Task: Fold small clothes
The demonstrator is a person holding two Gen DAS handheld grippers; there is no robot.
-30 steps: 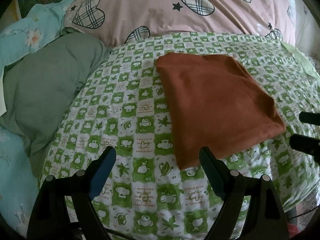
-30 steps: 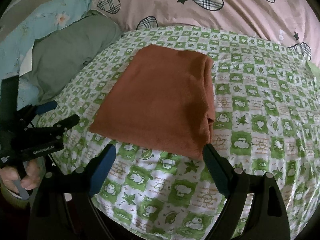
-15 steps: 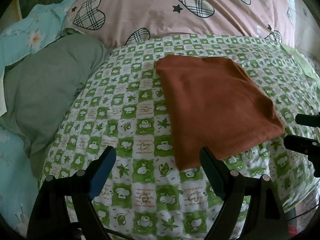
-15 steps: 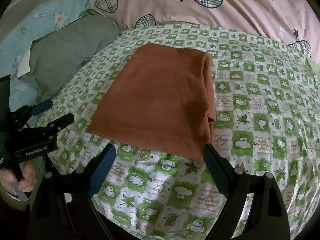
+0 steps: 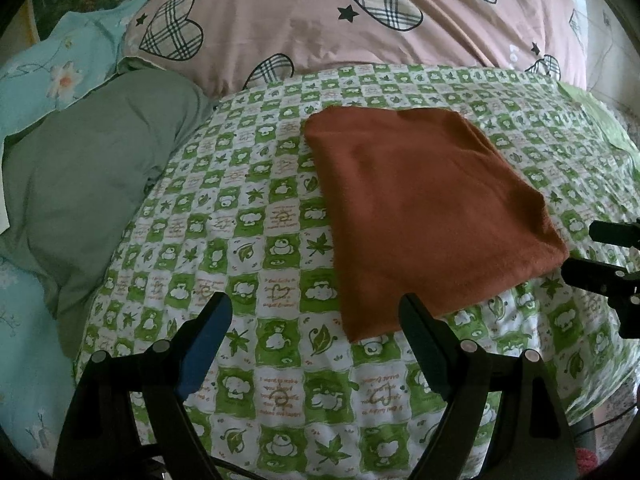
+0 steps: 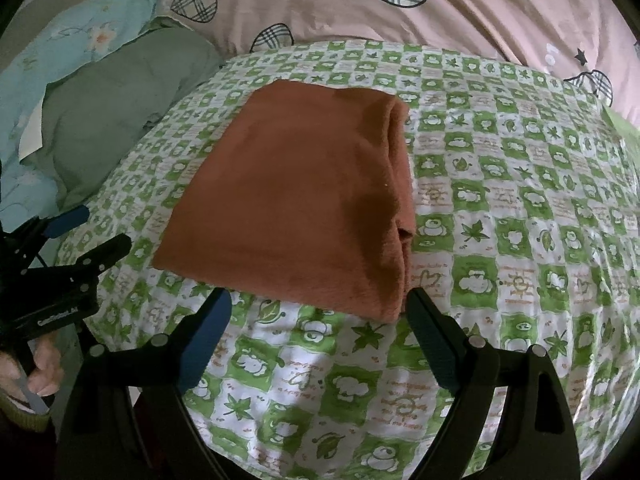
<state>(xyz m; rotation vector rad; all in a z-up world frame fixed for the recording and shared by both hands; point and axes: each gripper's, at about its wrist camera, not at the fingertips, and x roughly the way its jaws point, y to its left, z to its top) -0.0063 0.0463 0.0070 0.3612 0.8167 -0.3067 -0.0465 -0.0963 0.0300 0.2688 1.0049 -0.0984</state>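
Note:
A rust-orange cloth lies folded into a flat rectangle on the green-and-white checked sheet; in the right wrist view the cloth shows its stacked fold edges along its right side. My left gripper is open and empty, just short of the cloth's near left corner. My right gripper is open and empty, just short of the cloth's near edge. The right gripper's tips also show in the left wrist view, and the left gripper shows in the right wrist view, at the sheet's left edge.
A pink quilt with plaid hearts lies behind the sheet. A grey-green pillow and light-blue floral bedding are to the left. The sheet drops off at its near edge. A hand holds the left gripper's handle.
Both grippers have drawn back slightly from the cloth, staying open. The cloth has not moved.

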